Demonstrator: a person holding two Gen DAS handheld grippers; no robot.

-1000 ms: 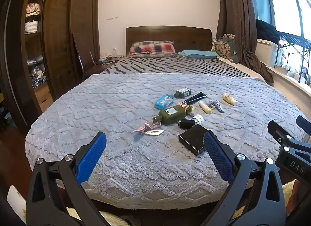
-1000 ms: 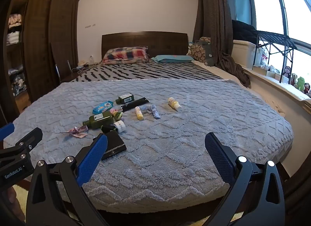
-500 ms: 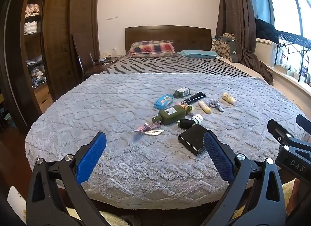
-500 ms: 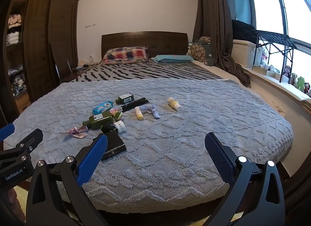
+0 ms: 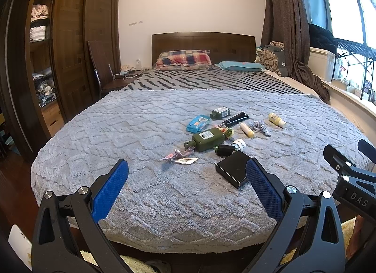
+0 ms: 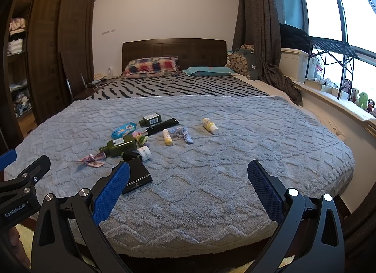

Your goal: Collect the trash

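Several small items lie clustered on the grey blanket (image 5: 141,136): a dark green bottle (image 5: 206,138), a black box (image 5: 231,171), a crumpled pink wrapper (image 5: 181,156), a blue wipes pack (image 5: 197,123), a black tube (image 5: 235,118), two yellow bottles (image 5: 277,120), a small green bottle (image 5: 219,112). They also show in the right wrist view, with the green bottle (image 6: 121,145) and black box (image 6: 138,175). My left gripper (image 5: 186,189) is open and empty, held off the bed's foot. My right gripper (image 6: 188,189) is open and empty beside it.
A wooden wardrobe (image 5: 70,45) stands at the left. A headboard and pillows (image 5: 183,59) are at the far end. A curtain (image 6: 260,33) and a windowsill with toys (image 6: 352,99) are on the right. A fluffy rug (image 5: 131,263) lies below the bed's foot.
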